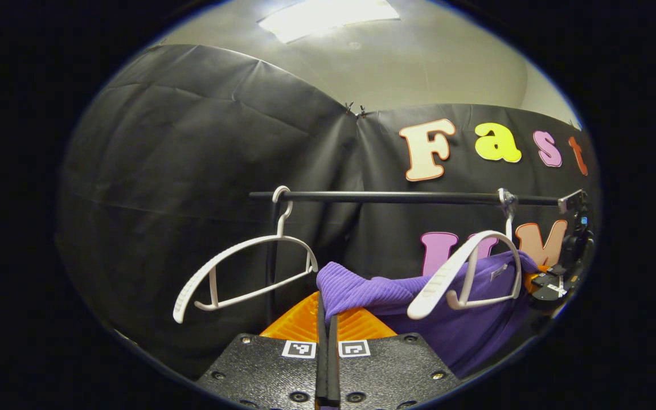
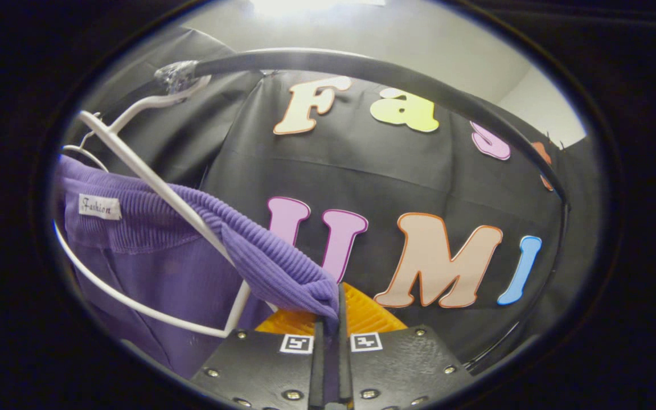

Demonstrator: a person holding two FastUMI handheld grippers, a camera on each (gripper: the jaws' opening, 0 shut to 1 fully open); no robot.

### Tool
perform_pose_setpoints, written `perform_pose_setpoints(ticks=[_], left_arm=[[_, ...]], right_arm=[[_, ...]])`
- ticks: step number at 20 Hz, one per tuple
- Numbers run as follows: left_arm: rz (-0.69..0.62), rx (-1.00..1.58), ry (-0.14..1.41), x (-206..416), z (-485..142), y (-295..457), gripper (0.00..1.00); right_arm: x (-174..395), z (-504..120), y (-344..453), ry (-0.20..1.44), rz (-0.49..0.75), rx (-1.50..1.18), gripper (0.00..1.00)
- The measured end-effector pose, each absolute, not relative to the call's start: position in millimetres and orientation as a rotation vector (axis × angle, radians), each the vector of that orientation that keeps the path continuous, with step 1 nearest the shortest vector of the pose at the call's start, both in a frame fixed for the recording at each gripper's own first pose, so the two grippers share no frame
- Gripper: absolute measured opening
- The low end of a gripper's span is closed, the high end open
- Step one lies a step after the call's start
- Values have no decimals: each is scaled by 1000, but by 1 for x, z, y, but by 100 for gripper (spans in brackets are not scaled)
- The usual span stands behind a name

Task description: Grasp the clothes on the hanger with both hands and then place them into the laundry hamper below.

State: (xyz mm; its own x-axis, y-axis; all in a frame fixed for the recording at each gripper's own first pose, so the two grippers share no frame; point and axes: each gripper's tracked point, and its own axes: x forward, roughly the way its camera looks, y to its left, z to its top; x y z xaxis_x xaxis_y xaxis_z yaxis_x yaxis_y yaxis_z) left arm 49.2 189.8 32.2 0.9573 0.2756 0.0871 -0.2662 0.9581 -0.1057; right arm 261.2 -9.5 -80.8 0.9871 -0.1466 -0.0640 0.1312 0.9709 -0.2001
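A purple ribbed garment (image 1: 396,296) hangs from a white hanger (image 1: 464,273) on the black rail (image 1: 396,197). My left gripper (image 1: 327,319) is shut on the garment's left edge, low in the left gripper view. My right gripper (image 2: 331,310) is shut on the garment's other corner (image 2: 282,267), pulled off the white hanger's arm (image 2: 151,182). The garment's collar with its small label (image 2: 99,206) shows at the left of the right gripper view. The right gripper (image 1: 550,285) also shows far right in the left gripper view, at the garment's far end.
A second white hanger (image 1: 242,273) hangs bare on the rail's left end, tilted. A black upright post (image 1: 271,267) stands under the rail behind it. The rail (image 2: 396,74) arcs close overhead in the right gripper view.
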Motion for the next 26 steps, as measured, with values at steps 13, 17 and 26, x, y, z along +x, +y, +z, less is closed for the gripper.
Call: perform_pose_setpoints(ticks=[13,17,26], left_arm=[[223,-82,-31,48,-1,158,0],[211,-61,-16,48,-6,151,2],[200,-60,19,46,-21,144,0]], right_arm=[[255,-131,-32,206,-175,-189,9],[244,-147,-40,239,-179,-194,9],[228,-178,-50,309,-183,-184,5]])
